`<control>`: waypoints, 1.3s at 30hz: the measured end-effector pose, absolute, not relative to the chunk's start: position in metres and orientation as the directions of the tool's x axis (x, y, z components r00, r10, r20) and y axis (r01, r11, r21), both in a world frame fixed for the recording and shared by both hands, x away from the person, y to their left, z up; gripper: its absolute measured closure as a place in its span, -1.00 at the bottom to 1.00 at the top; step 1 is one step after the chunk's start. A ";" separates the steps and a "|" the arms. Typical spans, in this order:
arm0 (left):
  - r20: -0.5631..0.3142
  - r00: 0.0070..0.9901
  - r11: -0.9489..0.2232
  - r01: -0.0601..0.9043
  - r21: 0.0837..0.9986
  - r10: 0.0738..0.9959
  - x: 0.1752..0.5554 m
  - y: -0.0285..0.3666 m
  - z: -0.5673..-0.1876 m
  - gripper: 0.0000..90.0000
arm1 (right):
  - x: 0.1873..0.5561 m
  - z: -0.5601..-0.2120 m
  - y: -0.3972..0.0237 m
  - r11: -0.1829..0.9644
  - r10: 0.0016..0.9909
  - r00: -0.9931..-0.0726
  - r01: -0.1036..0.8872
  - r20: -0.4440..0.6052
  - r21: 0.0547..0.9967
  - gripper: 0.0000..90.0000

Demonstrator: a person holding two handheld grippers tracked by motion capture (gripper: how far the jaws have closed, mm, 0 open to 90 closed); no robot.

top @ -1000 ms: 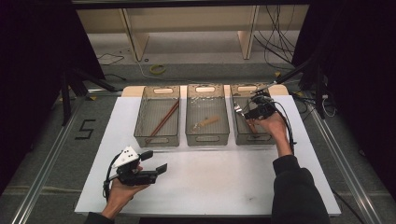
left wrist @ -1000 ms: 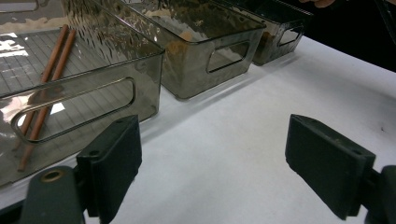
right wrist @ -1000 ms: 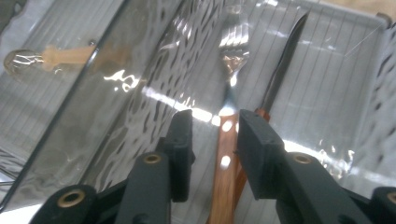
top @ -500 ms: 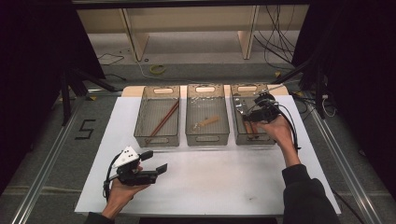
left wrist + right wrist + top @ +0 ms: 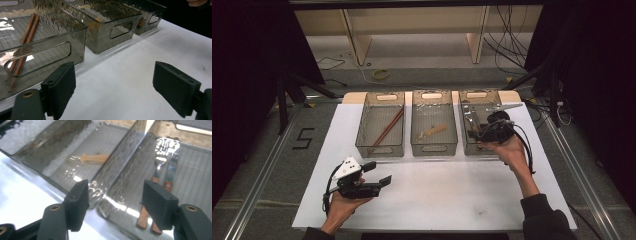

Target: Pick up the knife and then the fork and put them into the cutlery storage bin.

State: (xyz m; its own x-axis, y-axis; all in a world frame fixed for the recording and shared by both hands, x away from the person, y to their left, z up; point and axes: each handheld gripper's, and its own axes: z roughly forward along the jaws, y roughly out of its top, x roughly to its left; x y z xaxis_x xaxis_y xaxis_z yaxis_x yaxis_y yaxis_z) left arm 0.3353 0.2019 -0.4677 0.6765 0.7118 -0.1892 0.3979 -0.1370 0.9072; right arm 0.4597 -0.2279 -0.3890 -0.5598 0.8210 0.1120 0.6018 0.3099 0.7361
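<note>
At the bench's far right, the right gripper (image 5: 479,131) hangs over the bin (image 5: 190,170) of forks (image 5: 162,170), jaws just opened, empty, probably after dropping one; the left gripper (image 5: 379,172) rests open, empty.

The white table (image 5: 452,195) is lit brightly from above in the high view, while the surroundings at both sides are left almost black. Short soft shadows are cast beneath the smoky bins (image 5: 433,122). In the right gripper view, strong glare is spread across the rippled bin walls (image 5: 125,165), and the near black pads (image 5: 77,202) are rendered slightly soft.
</note>
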 end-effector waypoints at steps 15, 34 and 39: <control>-0.192 0.675 -0.137 0.402 0.905 0.712 0.335 0.201 -0.468 -0.60 | 0.424 -0.400 -0.223 0.278 0.782 -0.608 0.539 0.139 0.795 -0.25; -0.194 0.686 -0.149 0.408 0.901 0.702 0.334 0.202 -0.469 -0.60 | 0.387 -0.411 -0.225 0.241 0.727 -0.665 0.477 0.169 0.845 -0.39; -0.196 0.687 -0.151 0.410 0.900 0.699 0.334 0.200 -0.468 -0.60 | 0.374 -0.416 -0.227 0.219 0.716 -0.673 0.468 0.186 0.856 -0.41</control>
